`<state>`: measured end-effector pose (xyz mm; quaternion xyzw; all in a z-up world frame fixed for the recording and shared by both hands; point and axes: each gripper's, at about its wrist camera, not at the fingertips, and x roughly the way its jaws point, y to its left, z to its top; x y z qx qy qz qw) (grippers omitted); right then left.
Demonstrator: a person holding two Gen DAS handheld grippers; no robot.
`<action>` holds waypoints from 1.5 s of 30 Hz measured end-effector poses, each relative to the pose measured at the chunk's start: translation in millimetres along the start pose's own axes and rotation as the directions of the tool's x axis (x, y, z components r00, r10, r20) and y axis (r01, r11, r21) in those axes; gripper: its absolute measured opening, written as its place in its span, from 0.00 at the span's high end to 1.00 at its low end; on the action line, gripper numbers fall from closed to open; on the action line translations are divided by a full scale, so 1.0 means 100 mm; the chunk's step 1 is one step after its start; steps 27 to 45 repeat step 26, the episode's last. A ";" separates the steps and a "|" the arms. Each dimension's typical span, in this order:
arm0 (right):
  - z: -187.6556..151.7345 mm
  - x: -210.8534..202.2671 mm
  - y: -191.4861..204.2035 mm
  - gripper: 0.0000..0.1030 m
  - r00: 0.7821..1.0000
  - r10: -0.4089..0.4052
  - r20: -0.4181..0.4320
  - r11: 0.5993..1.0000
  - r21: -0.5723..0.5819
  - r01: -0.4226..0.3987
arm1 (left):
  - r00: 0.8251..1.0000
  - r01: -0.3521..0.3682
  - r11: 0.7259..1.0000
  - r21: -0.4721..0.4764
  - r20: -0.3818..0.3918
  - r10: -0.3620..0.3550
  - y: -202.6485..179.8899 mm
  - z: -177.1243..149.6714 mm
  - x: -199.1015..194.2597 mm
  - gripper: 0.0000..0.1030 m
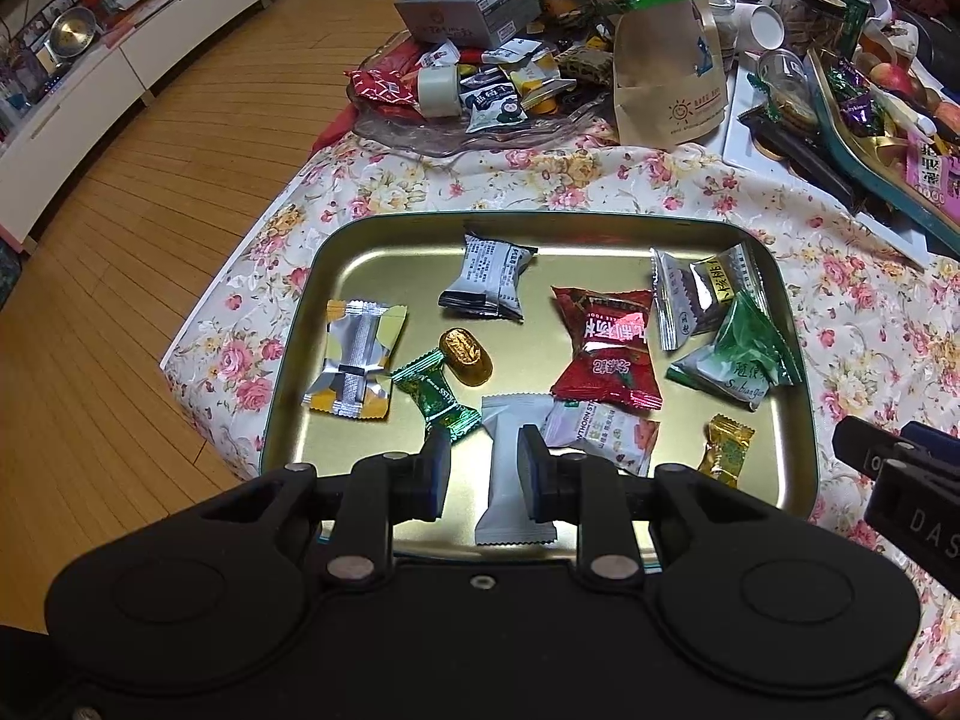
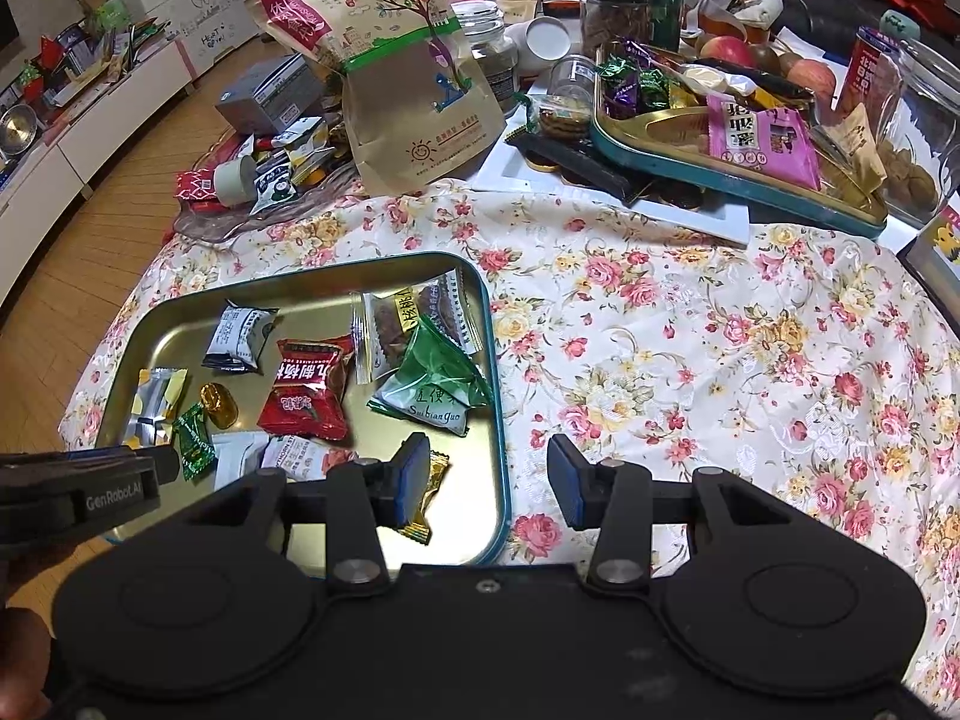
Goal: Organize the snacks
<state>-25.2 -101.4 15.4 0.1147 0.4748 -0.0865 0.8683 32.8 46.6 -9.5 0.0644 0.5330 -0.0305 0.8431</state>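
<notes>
Ten crinkly foil and plastic snack packets [image 1: 603, 354] lie in one shallow rounded metal tray [image 1: 384, 228] ahead of the left gripper [image 1: 483, 468], its jaws narrow and empty; the right gripper [image 2: 489, 480] gapes wider, holding nothing.

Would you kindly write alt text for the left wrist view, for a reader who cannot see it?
The open left tool hovers over a gold tin tray of wrapped snacks, a white packet showing between its fingers. The tray sits on a floral tablecloth; cluttered snack packaging lies beyond.
</notes>
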 end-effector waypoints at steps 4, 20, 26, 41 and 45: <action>0.01 0.01 0.00 0.55 1.000 0.000 -0.004 1.000 0.002 0.000 | 1.000 0.005 1.000 -0.001 -0.007 -0.005 0.00 0.01 0.02 0.66; 0.03 0.10 0.03 0.55 1.000 -0.002 -0.025 1.000 0.010 0.002 | 1.000 0.019 1.000 -0.010 -0.016 -0.019 0.02 0.03 0.05 0.66; 0.03 0.12 0.02 0.55 1.000 -0.013 -0.025 1.000 0.007 0.013 | 1.000 0.016 1.000 -0.017 -0.004 -0.016 0.03 0.05 0.01 0.66; 0.03 0.12 0.02 0.55 1.000 -0.013 -0.025 1.000 0.007 0.013 | 1.000 0.016 1.000 -0.017 -0.004 -0.016 0.03 0.05 0.01 0.66; 0.03 0.12 0.02 0.55 1.000 -0.013 -0.025 1.000 0.007 0.013 | 1.000 0.016 1.000 -0.017 -0.004 -0.016 0.03 0.05 0.01 0.66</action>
